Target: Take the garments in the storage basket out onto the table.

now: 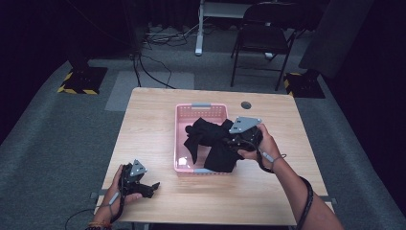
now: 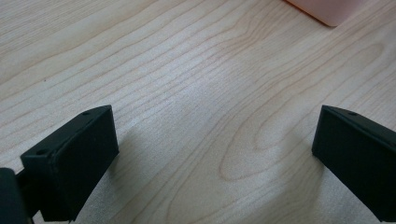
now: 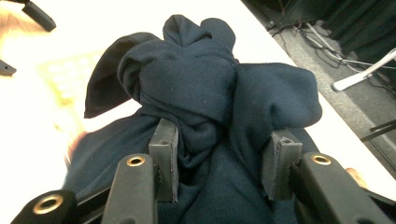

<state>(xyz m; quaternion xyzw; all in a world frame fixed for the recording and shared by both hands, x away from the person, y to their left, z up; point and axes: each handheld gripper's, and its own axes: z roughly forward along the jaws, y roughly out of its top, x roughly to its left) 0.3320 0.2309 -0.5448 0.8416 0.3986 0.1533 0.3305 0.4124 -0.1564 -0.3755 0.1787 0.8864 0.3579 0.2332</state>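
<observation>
The right tongs (image 3: 219, 163) had their jaws clamped on a bunched dark garment (image 3: 210, 93), held above the pink basket (image 1: 182, 120) with folds hanging into it. The left tongs (image 2: 215, 154) rested wide apart and empty over the bench (image 1: 143, 124).

Your inventory: dark navy bunched fabric garment (image 3: 205, 88); pink perforated plastic basket (image 1: 182, 143) with grey handles; pale wood-grain surface (image 2: 187, 93); black jaws; grey carpet floor (image 1: 57, 129); black folding chair (image 1: 263, 33).
</observation>
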